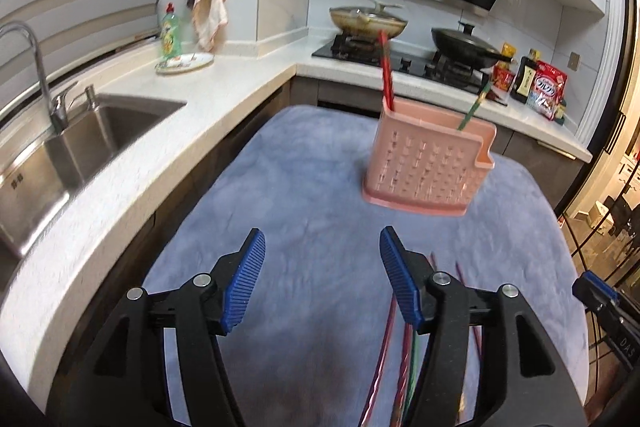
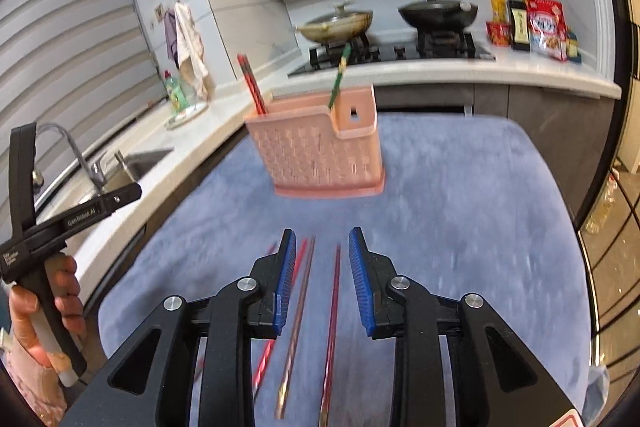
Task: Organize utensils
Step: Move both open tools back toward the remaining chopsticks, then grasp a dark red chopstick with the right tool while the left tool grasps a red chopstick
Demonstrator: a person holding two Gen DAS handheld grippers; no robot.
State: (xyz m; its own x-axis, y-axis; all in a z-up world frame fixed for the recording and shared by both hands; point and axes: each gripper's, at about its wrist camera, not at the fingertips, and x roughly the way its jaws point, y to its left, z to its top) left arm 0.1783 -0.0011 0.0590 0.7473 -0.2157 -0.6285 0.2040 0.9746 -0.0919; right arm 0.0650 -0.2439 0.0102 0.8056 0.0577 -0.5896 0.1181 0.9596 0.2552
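A pink perforated utensil holder [image 1: 428,167] [image 2: 320,151] stands on the blue cloth [image 1: 304,187] [image 2: 460,195]. A red chopstick [image 1: 387,75] [image 2: 251,87] and a green chopstick [image 1: 474,107] [image 2: 338,77] stick up out of it. Several loose chopsticks [image 1: 396,347] [image 2: 298,307] lie on the cloth in front of it. My left gripper [image 1: 321,239] is open and empty, with the loose chopsticks under its right finger. My right gripper [image 2: 322,239] is open above two of the chopsticks, which show between its fingers, and its pads do not touch them. A hand [image 2: 40,311] holds the left gripper's handle.
A white counter [image 1: 208,99] wraps around the left and back, with a steel sink [image 1: 80,147], a faucet [image 1: 36,67], a soap bottle [image 1: 171,33] and a plate [image 1: 185,62]. Two pans [image 2: 340,25] sit on the stove behind. Food packets [image 2: 536,27] stand at the back right.
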